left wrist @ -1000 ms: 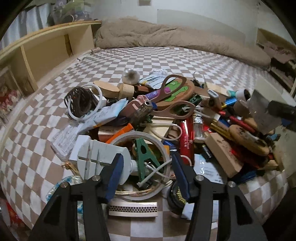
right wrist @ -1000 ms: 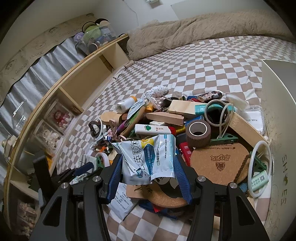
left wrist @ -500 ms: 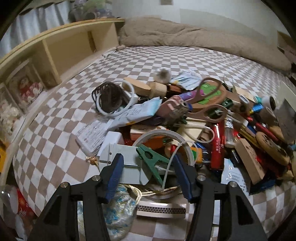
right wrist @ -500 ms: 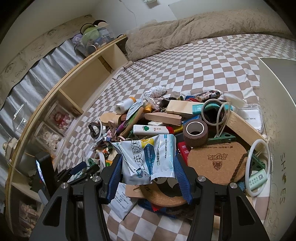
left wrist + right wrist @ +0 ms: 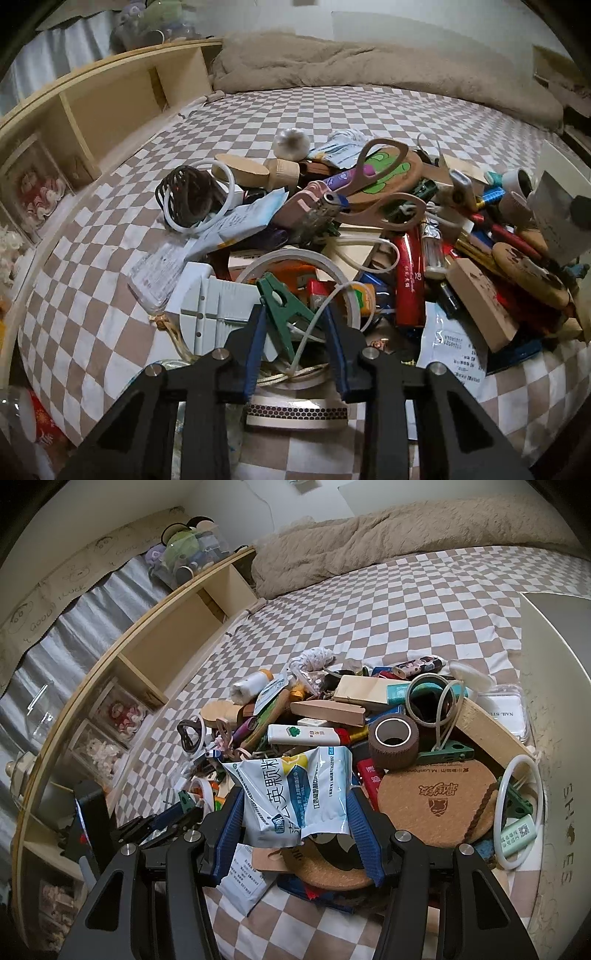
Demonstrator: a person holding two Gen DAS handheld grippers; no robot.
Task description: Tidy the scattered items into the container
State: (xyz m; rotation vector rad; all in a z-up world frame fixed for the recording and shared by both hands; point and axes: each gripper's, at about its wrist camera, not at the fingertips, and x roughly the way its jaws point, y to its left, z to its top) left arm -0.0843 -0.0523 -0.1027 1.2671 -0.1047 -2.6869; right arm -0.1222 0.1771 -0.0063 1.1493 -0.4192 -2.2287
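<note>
Jaws of the left gripper (image 5: 295,332) have just been closing around the green plastic clamp (image 5: 282,314) in the pile; right gripper (image 5: 295,812) clamps a white-and-blue sachet (image 5: 295,794).

We see a woven cotton-like checked bedsheet (image 5: 332,110), matt and faintly creased, under a fleecy beige blanket (image 5: 369,66). We note the glossy white-and-blue foil sachet (image 5: 295,794), crinkled and reflective, beside a rough, granular round cork coaster (image 5: 432,805). The brown roll of tape (image 5: 393,742) looks fibrous and dull. The green clothes peg (image 5: 280,314) is smooth moulded plastic; the beige-handled scissors (image 5: 373,177) show satin plastic grips. The pale wooden shelf (image 5: 110,107) appears smooth and matt.
</note>
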